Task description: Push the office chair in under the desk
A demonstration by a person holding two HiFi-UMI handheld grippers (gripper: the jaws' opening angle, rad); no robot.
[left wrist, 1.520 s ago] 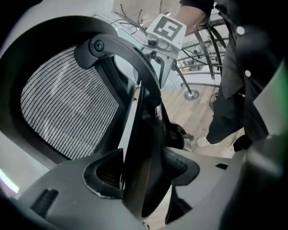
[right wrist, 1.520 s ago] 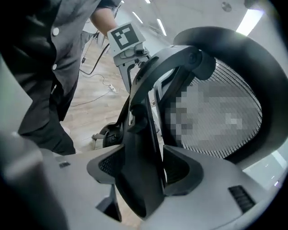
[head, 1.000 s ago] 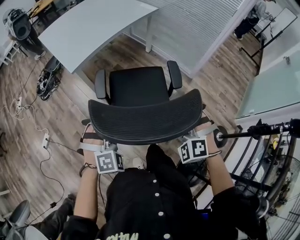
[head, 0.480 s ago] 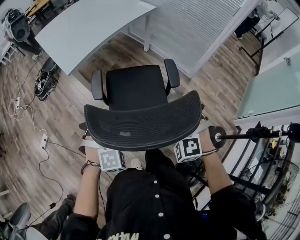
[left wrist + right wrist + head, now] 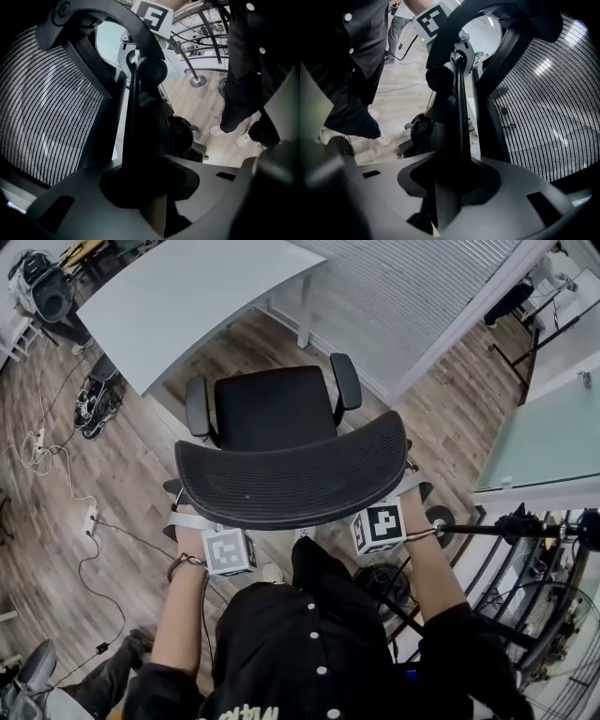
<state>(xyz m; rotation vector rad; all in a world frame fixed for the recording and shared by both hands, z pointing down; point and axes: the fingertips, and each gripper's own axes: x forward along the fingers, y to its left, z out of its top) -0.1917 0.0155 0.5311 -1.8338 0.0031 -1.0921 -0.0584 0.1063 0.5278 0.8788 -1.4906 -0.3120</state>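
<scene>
The black mesh office chair (image 5: 272, 409) stands on the wood floor, its seat facing the pale grey desk (image 5: 187, 296) and just short of it. I stand behind the curved backrest (image 5: 295, 474). My left gripper (image 5: 208, 532) reaches under the backrest's left rear edge. In the left gripper view its jaws (image 5: 150, 187) are clamped on a black bar of the back frame (image 5: 136, 117). My right gripper (image 5: 386, 512) sits under the right rear edge. Its jaws (image 5: 450, 187) are closing around the matching frame bar (image 5: 459, 117), which stands between them.
A power strip (image 5: 91, 518) and cables trail over the floor at the left, and bags (image 5: 94, 399) lie beside the desk. A slatted partition (image 5: 412, 296) runs behind the chair. A glass-topped desk (image 5: 553, 427) and a metal stand (image 5: 525, 521) crowd the right.
Both grippers have slid in closer under the backrest's rear edge, their marker cubes now tucked against it. The chair stands about as far from the desk as before.
</scene>
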